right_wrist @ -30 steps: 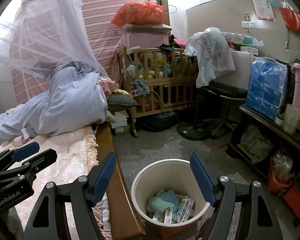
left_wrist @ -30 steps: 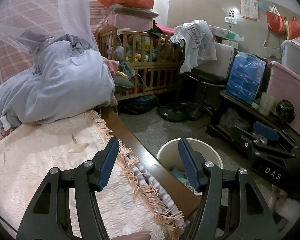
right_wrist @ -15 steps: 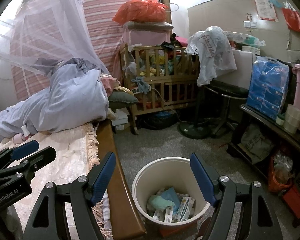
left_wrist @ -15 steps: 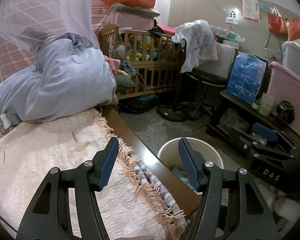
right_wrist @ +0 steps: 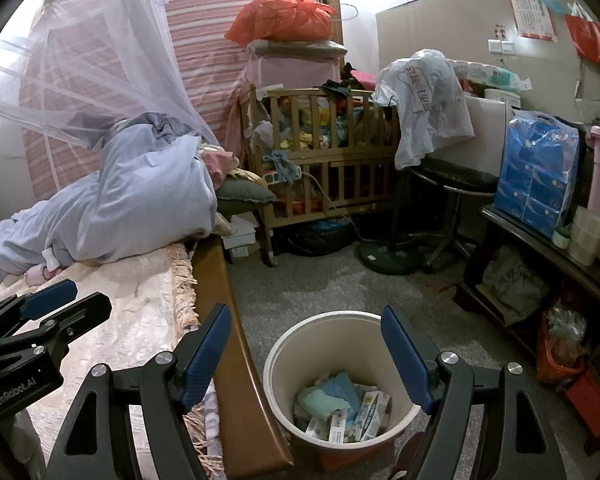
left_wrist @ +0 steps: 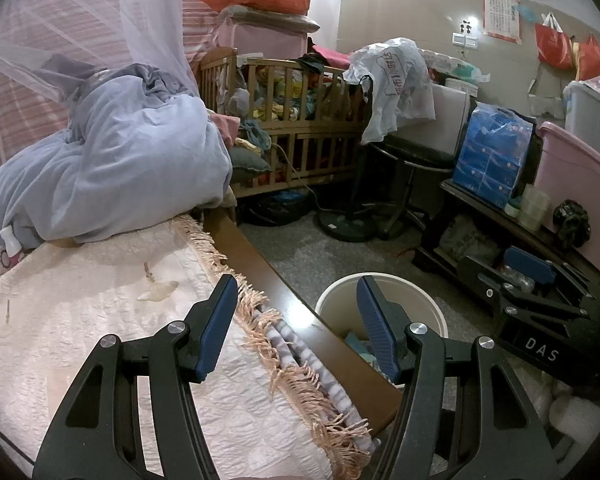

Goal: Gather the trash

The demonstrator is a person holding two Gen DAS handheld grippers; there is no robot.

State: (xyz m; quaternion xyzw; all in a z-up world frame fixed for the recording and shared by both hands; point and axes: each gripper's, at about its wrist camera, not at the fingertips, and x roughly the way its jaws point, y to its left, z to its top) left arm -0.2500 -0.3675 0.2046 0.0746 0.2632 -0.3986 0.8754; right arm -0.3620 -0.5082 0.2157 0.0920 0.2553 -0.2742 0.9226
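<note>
Below my right gripper (right_wrist: 306,346) sits the cream trash bin (right_wrist: 300,344) on the grey floor, just beside the wooden bed rail (right_wrist: 220,300). Inside: small cartons (right_wrist: 370,410) and a teal crumpled wad (right_wrist: 320,400). Both jaws stand apart, nothing between them. My left gripper (left_wrist: 296,312) hovers over the fringed bed cover (left_wrist: 100,320), jaws likewise parted and empty. A pale scrap (left_wrist: 158,291) lies on the cover. Blue duvet (left_wrist: 112,172) heaped beyond.

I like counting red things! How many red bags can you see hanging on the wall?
2. One red bag hangs beside the other red bag, high on the right wall. More may hide past the picture's edge.
</note>
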